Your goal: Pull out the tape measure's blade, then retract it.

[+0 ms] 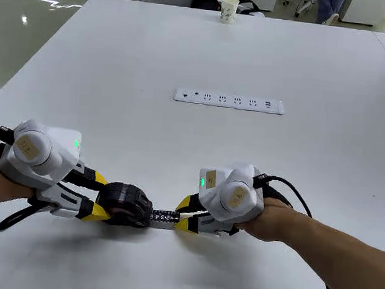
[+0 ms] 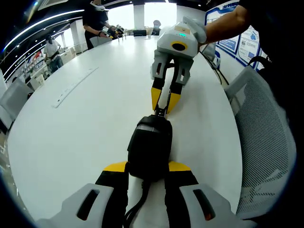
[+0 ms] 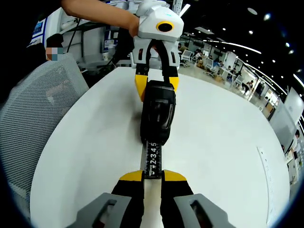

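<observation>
Your left gripper (image 1: 100, 195) is clamped on the black tape measure (image 1: 126, 205), which rests on the white table (image 1: 186, 51) close in front of you. A short run of blade (image 1: 163, 216) reaches across to your right gripper (image 1: 186, 214), whose jaws stand narrow and seem to pinch the blade's end.

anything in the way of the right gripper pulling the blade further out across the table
Nothing visible. The right gripper pinches the blade, the left gripper holds the case, and the power strip lies well off that line on the table.
</observation>
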